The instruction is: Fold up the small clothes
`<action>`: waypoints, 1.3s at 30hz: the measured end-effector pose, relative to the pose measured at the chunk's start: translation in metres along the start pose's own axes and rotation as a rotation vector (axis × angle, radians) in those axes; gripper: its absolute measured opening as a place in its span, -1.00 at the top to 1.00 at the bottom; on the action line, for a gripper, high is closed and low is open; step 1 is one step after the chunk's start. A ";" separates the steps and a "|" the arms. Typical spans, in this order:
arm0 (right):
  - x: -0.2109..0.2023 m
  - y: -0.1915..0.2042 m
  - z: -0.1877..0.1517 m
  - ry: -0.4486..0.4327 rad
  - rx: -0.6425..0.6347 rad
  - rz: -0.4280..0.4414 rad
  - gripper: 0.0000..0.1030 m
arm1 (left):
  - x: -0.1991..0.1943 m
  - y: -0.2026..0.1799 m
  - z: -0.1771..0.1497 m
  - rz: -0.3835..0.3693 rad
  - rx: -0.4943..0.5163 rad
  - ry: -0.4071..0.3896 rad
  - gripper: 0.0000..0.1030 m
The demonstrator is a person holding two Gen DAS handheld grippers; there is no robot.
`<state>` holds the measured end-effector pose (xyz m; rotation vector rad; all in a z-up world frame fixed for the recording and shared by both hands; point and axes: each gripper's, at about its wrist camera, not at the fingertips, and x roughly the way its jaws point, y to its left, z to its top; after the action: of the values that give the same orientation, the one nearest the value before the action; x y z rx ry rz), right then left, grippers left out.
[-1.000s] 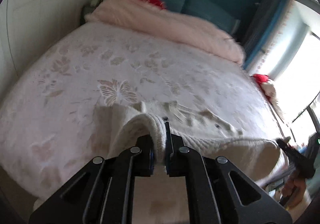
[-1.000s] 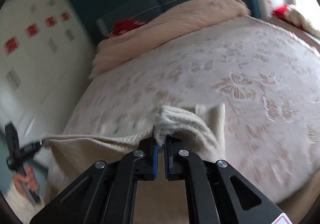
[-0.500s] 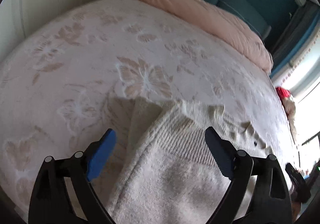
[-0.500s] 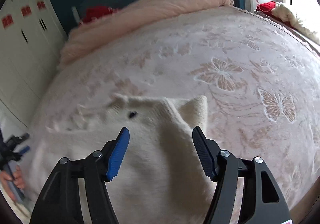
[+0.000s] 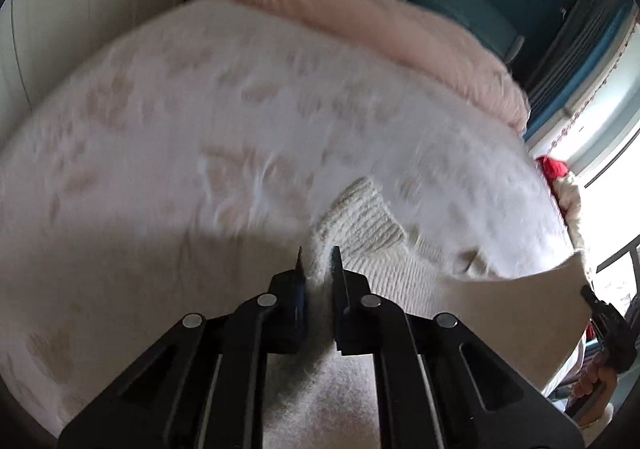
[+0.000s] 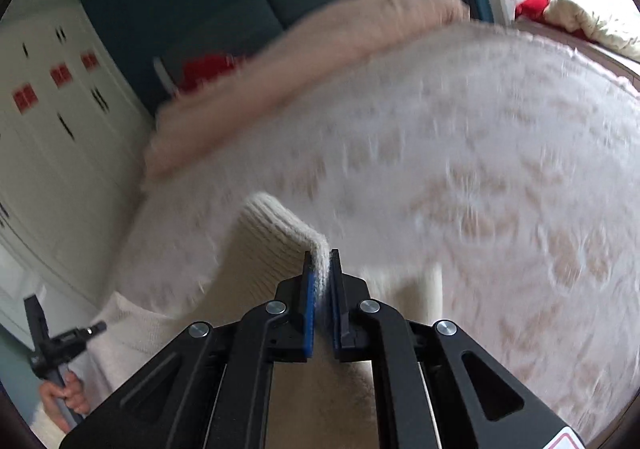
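A cream knitted sweater (image 5: 372, 233) hangs between my two grippers above the near part of the bed. My left gripper (image 5: 318, 255) is shut on a fold of the sweater beside a ribbed cuff. My right gripper (image 6: 319, 259) is shut on another ribbed edge of the same sweater (image 6: 276, 233). The sweater's body stretches sideways from each gripper toward the other. Both views are blurred by motion.
The bed has a pale pink butterfly-patterned cover (image 5: 240, 121) and a rolled pink duvet (image 5: 360, 25) by the teal headboard (image 6: 240, 9). White wardrobes (image 6: 48, 121) stand on the left. A red and cream item (image 6: 560, 9) lies by the window.
Both grippers were open over the flat sweater half a second ago. Now both have shut on its ribbed edges and lifted it off the bed.
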<state>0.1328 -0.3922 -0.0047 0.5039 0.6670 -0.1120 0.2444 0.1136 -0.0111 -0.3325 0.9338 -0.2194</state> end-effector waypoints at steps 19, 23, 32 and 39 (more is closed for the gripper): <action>-0.016 -0.016 -0.093 0.096 -0.044 -0.122 0.36 | -0.004 0.037 -0.056 0.129 -0.056 -0.002 -0.41; -0.030 -0.003 -0.143 0.161 -0.031 -0.082 0.39 | -0.023 0.055 -0.113 0.104 -0.150 0.061 -0.41; -0.001 0.109 -0.191 0.280 -0.150 0.142 0.42 | 0.004 0.033 -0.157 0.133 -0.200 0.141 -0.40; 0.027 0.068 -0.193 0.281 -0.115 0.017 1.00 | 0.010 0.033 -0.152 0.203 -0.118 0.127 -0.30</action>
<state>0.0624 -0.2384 -0.1228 0.4177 0.9380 0.0140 0.1273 0.1126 -0.1140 -0.3329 1.1013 0.0012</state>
